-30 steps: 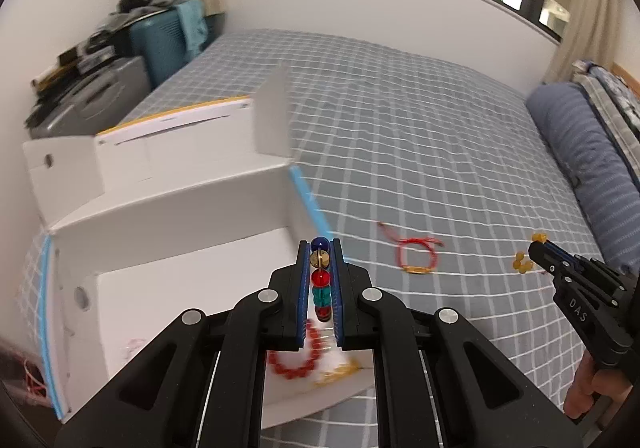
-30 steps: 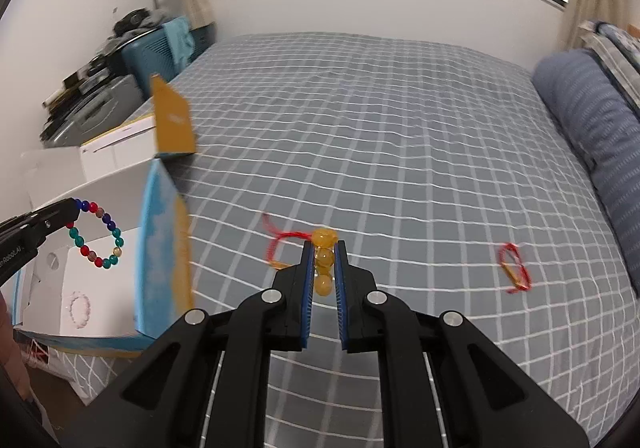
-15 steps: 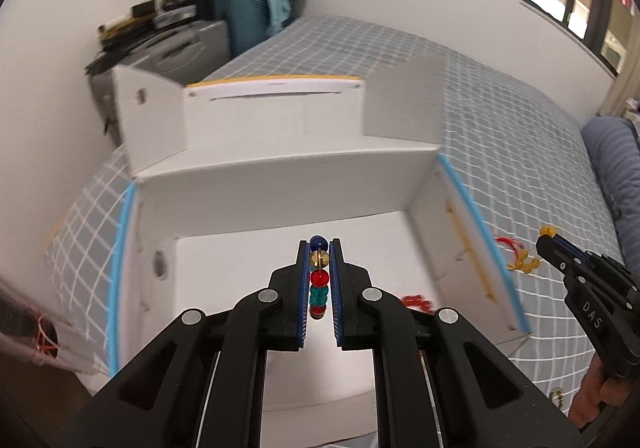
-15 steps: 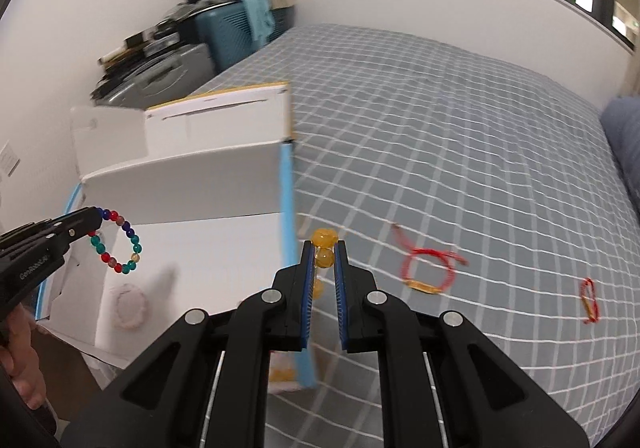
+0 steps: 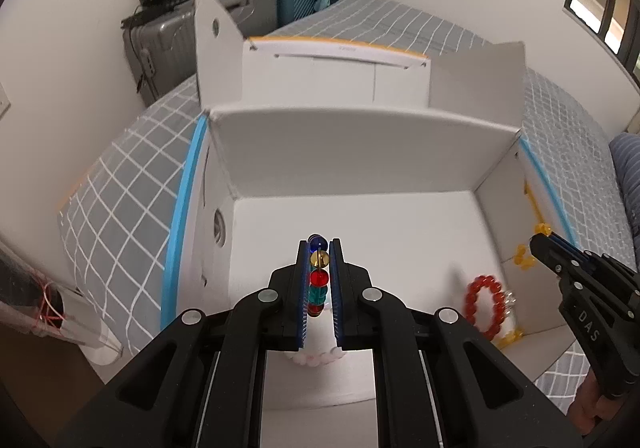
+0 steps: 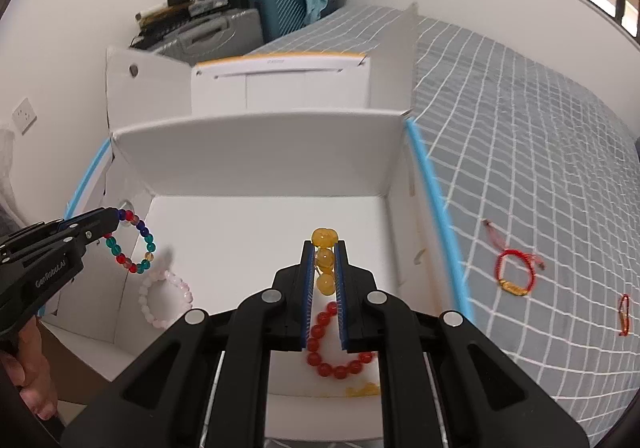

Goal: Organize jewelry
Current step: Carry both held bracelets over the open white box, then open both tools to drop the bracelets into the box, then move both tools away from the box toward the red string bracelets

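Currently both grippers hover over the open white box (image 5: 360, 152) on the bed (image 6: 520, 136).

Left wrist view: left gripper (image 5: 319, 284) has its fingers clamped on the multicolour bead bracelet (image 5: 318, 272), held above the box floor. Red bead bracelet (image 5: 486, 304) lies in the right corner; pale pink bracelet (image 5: 316, 358) is mostly hidden under the fingers. Right gripper (image 5: 538, 244) comes in from the right with amber beads hanging off it.

Right wrist view: right gripper (image 6: 324, 280) has its fingers clamped on the amber bead bracelet (image 6: 324, 248), directly above the red one. Shows what the other view can't: the multicolour loop dangling free, the pink bracelet whole, plus a red cord bracelet (image 6: 514, 272) and another red piece (image 6: 624, 314) on the bed, outside the box.

Risks: both hands share one box, so collision is possible. An amber drop from here likely lands on the red beads and tangles.
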The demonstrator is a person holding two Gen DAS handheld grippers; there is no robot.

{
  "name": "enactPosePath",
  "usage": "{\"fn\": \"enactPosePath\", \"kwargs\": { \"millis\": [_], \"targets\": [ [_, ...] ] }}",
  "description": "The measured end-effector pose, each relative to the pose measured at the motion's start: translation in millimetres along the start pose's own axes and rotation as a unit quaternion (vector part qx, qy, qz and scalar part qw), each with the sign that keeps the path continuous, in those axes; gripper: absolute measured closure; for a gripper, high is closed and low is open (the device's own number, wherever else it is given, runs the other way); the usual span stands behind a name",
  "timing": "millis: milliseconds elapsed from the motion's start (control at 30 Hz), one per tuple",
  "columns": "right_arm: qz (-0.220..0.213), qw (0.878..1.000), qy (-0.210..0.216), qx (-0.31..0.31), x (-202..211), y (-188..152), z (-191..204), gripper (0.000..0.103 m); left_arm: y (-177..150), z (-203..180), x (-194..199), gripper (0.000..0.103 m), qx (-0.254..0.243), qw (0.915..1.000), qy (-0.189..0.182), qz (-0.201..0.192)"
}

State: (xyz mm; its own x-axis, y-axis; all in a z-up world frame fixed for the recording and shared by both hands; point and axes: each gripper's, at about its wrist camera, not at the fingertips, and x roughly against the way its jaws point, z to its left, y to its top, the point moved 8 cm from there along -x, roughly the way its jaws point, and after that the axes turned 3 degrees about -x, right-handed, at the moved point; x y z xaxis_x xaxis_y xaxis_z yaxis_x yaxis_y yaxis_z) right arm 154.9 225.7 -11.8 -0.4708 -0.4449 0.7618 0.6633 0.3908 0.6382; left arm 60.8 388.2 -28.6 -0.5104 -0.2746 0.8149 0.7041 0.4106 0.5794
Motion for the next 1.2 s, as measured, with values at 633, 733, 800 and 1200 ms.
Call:
{"fn": "enactPosePath", "kwargs": {
  "millis": [633, 733, 800, 1200],
  "targets": [
    [0.042, 0.999, -0.011, 0.012, -37.3, -22.9, 16.2, 0.091, -19.7, 10.6, -19.7, 0.092, 0.004, 0.9996, 0.005, 0.028],
    [0.036, 0.999, -0.008, 0.01, -31.8, -22.6, 15.9, 0.083, -19.6, 11.5, -16.5, 0.081, 0.006, 0.9996, 0.007, 0.026],
    [0.026, 1.0, -0.009, 0.008, -25.3, -19.8, 13.8, 0.071, -18.9, 9.9, -11.5, 0.071, 0.004, 0.9998, 0.001, 0.018],
    [-0.057, 0.998, -0.032, 0.005, 39.9, 9.9, -23.2, 0.02, 2.1, -7.3, 25.1, 0.027, -0.002, 0.9991, 0.019, -0.038]
  ]
}}
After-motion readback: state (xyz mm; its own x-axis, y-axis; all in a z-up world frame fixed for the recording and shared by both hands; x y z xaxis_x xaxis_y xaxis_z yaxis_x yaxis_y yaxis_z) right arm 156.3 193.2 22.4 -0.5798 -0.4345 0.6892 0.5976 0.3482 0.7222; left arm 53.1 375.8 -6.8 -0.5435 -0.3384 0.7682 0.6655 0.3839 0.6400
